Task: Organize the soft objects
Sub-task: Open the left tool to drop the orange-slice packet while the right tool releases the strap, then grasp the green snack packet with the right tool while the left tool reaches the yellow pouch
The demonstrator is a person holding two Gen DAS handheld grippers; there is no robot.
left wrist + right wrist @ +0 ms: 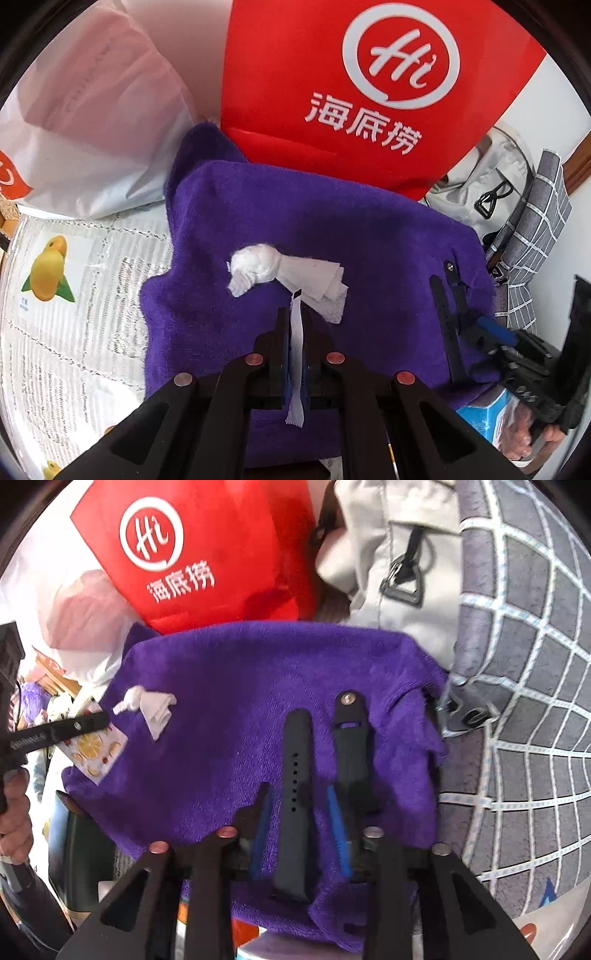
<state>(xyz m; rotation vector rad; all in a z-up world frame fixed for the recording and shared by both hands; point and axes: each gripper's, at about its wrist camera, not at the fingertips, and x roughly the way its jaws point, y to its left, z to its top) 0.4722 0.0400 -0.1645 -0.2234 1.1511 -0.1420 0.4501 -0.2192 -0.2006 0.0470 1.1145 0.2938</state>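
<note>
i see the left gripper [295,317] clenched on a thin packet [296,354], white edge up, pinched flat between the 2 fingers; in the right wrist view the same packet [96,755] shows its printed face with citrus slices, hanging from the left fingers at the left edge of the purple towel [240,709];
just past the left fingertips, ahead and slightly right, a knotted white tissue [284,273] lies on the towel [332,229], apart from the packet;
right gripper [301,799] released, jaws partly apart; the long black watch strap [295,797] lies on the towel between the 2 fingers, neither blue pad [338,823] pressing it as far as i can tell;
the short strap with the metal stud [351,734] lies just beyond the right-hand finger, beside the long one;
beyond both fingertips, past the towel's far edge, a red bag with white logo [184,554] stands upright; a grey garment with buckle [399,572] sits to its right; a grey checked cloth [524,701] lies outside the right finger;
outside the left finger, a mango card [48,269] under clear patterned cover
</note>
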